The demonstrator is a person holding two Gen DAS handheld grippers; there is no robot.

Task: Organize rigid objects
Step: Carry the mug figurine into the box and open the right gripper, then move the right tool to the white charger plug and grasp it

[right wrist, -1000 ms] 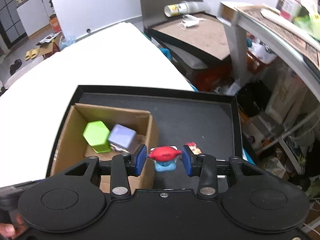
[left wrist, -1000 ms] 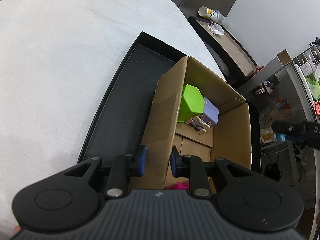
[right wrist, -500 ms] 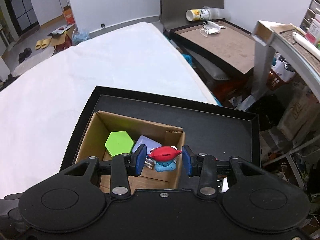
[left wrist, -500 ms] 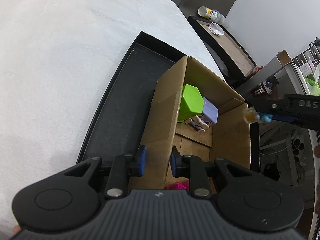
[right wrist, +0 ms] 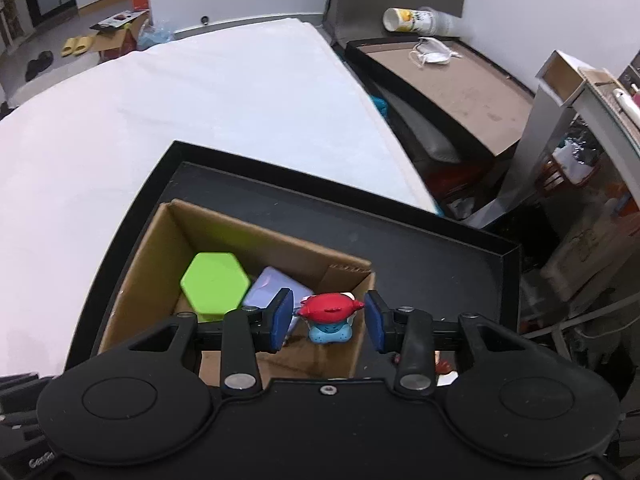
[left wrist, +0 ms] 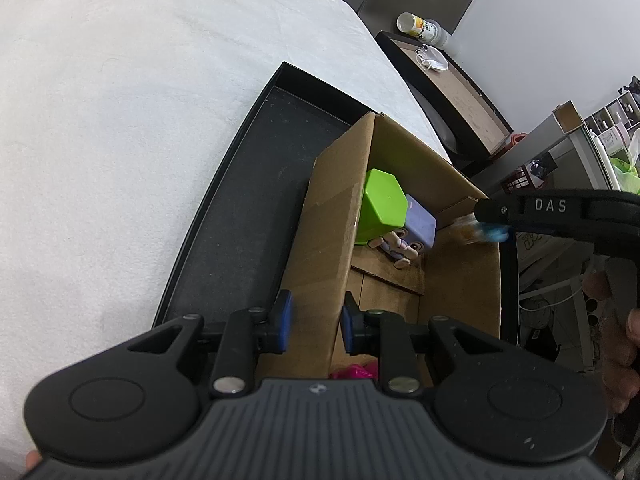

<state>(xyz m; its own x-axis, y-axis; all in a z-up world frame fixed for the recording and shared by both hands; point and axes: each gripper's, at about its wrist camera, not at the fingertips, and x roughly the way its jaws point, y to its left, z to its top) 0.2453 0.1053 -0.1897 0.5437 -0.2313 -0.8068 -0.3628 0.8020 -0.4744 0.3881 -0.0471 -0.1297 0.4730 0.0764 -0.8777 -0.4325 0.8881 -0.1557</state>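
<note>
My left gripper (left wrist: pixel 314 322) pinches the near wall of the cardboard box (left wrist: pixel 320 248), fingers narrow on it. My right gripper (right wrist: pixel 326 322) hangs over the box's right corner; its fingers have just been opening, and the red-capped toy (right wrist: pixel 330 318) sits between the pads with gaps either side (loose, I'd say). In the box lie a green hexagon block (right wrist: pixel 214 284) and a lilac cube (right wrist: pixel 276 290); the box sits in a black tray (right wrist: pixel 420 248) on the white bench (right wrist: pixel 200 120).

The right gripper (right wrist: pixel 327 320) hung over a cardboard box (right wrist: pixel 152 248), jaws just opening, pads clear of a red-topped blue toy (right wrist: pixel 330 318) between them. Inside lay a green hexagonal block (right wrist: pixel 214 282) (a lavender block (right wrist: pixel 268 290) beside it).
</note>
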